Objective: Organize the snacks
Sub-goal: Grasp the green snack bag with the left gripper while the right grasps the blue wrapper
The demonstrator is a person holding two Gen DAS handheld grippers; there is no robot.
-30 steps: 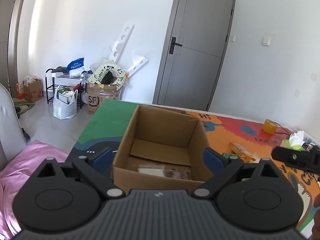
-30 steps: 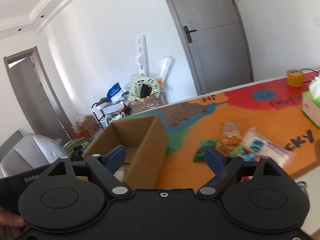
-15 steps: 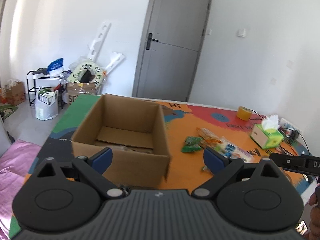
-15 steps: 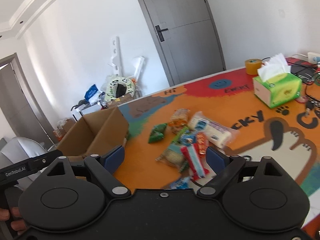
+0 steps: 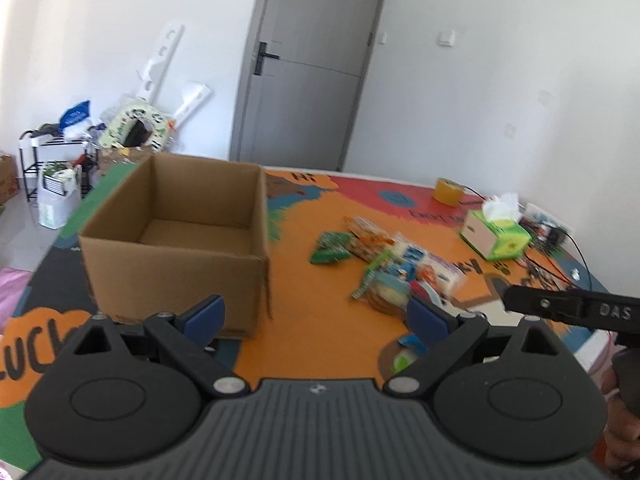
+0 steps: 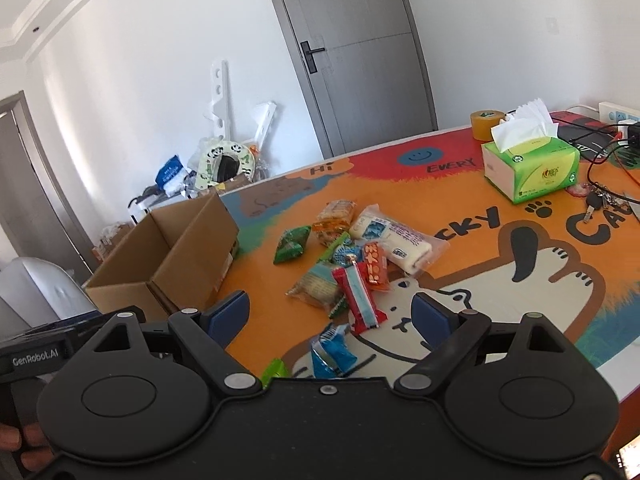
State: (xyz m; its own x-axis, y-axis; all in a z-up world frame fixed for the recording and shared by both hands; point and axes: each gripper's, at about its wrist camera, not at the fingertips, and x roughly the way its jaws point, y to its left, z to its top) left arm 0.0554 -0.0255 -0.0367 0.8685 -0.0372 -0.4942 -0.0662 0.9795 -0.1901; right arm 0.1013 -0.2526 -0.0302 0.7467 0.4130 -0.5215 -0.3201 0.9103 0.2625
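Just ahead of my right tongs, a loose heap of snack packets lies flat: green, orange, red-and-blue, white. Off to their left, ahead of my left tongs, the brown cardboard box stands upright, open-topped.

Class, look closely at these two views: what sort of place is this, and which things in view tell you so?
Probably a room in a home: a grey interior door, a cluttered storage rack by the wall, and a cartoon play mat with snacks.

The pile of bright snack packets looks blurry in the left view, and the brown cardboard box hides its own floor.
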